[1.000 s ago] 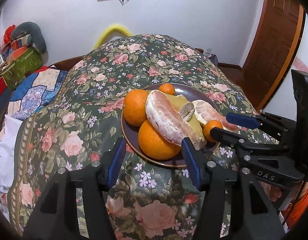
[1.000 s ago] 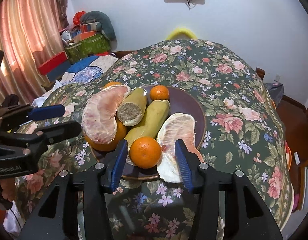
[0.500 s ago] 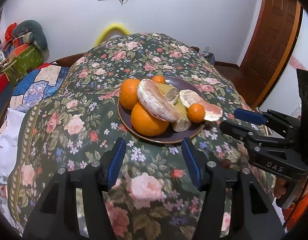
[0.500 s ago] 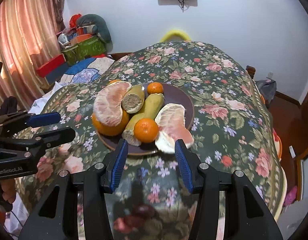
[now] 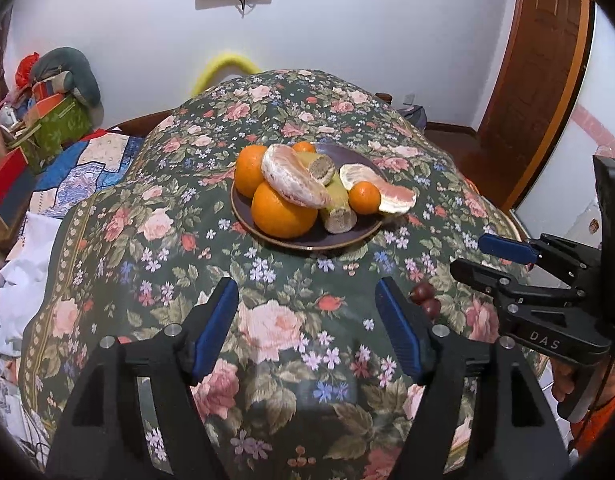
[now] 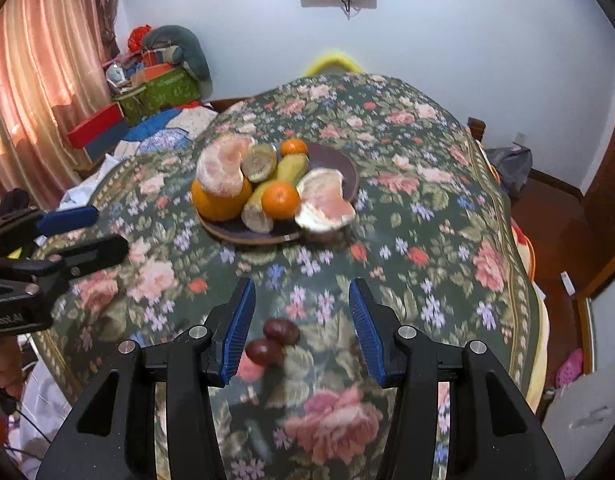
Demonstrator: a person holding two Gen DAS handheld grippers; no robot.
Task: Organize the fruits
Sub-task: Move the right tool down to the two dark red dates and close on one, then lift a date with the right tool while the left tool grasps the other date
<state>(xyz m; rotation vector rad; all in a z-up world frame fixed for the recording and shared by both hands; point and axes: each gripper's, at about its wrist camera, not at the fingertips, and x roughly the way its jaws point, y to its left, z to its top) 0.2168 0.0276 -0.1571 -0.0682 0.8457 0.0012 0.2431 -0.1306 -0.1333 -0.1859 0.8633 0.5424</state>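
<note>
The worktop (image 5: 119,240), under a flowered cloth, carries everything. Ahead of both grippers, well beyond their fingertips, sits the plate (image 5: 291,242) heaped with fruit: two oranges (image 5: 279,210), two peeled pomelo pieces (image 5: 291,178), cut bananas (image 5: 335,200) and two mandarins (image 5: 364,197). The left hand-held gripper (image 5: 305,328) hangs over bare cloth, its jaws spreading wider with nothing between them. The right hand-held gripper (image 6: 299,326) stands part-way spread and empty. Two chestnuts (image 6: 272,342) lie on the cloth just below and between its fingers, nearer its left finger, touching neither.
</note>
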